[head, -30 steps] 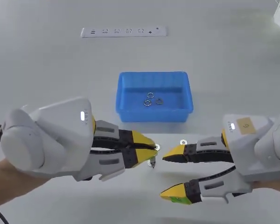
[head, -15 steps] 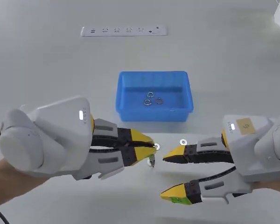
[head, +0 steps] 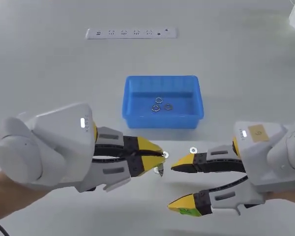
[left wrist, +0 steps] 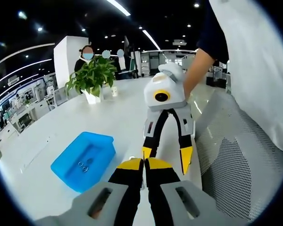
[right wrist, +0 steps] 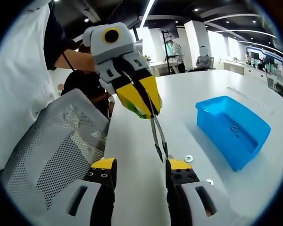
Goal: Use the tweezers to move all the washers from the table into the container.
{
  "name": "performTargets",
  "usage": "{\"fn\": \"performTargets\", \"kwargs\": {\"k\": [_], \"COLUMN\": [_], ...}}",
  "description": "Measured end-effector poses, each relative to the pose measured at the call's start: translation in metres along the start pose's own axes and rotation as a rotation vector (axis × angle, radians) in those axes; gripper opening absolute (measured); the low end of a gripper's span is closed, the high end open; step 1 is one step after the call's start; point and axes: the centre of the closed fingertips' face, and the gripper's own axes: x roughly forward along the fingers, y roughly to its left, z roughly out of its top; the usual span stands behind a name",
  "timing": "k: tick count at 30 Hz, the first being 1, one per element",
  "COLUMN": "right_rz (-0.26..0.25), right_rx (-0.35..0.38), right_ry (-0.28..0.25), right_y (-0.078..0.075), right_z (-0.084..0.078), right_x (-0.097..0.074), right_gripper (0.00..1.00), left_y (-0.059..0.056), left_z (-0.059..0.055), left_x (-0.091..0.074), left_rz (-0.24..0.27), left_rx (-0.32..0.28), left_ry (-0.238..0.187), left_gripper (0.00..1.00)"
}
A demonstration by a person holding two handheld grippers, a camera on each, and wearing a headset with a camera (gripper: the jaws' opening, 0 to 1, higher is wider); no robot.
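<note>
My left gripper (head: 156, 158) is shut on metal tweezers (head: 159, 170), which point down at the white table (head: 64, 73). In the right gripper view the tweezers (right wrist: 157, 134) hang from the left gripper (right wrist: 148, 107), tips close to the tabletop. I cannot tell whether the tips hold a washer. Two washers (head: 193, 150) (head: 165, 155) lie on the table nearby, and one washer (right wrist: 188, 158) lies beside the tips. The blue container (head: 130, 105) beyond holds three washers (head: 160, 104). My right gripper (head: 178, 184) stands open and empty, facing the left one.
A white power strip (head: 131, 33) lies at the far side of the table. A potted plant (left wrist: 92, 77) stands past the blue container (left wrist: 70, 162). A mesh chair back (right wrist: 56, 141) is near the table's edge, and people stand in the room behind.
</note>
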Motion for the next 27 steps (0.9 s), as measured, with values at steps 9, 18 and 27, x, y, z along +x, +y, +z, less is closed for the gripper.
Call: {"fn": "performTargets", "kwargs": {"k": [9,18,27], "right_rz": [0.0,-0.001,-0.003], "right_rx": [0.003,0.002,0.005], "right_ry": [0.004,0.006,0.008], "right_y": [0.001,0.002,0.001], "right_z": [-0.002,-0.002,-0.003], "right_x": [-0.001,-0.002,-0.002], "right_gripper": [0.42,0.42,0.42], "left_y": [0.002,0.004,0.005], "left_z": [-0.002,-0.007,-0.01], "left_x": [-0.001,-0.002,0.0], "left_rz": [0.006,0.008,0.001], "left_rx": [0.0,-0.003,-0.006], "left_ry": [0.007,0.013,0.017], "left_gripper": [0.06,0.06,0.06]}}
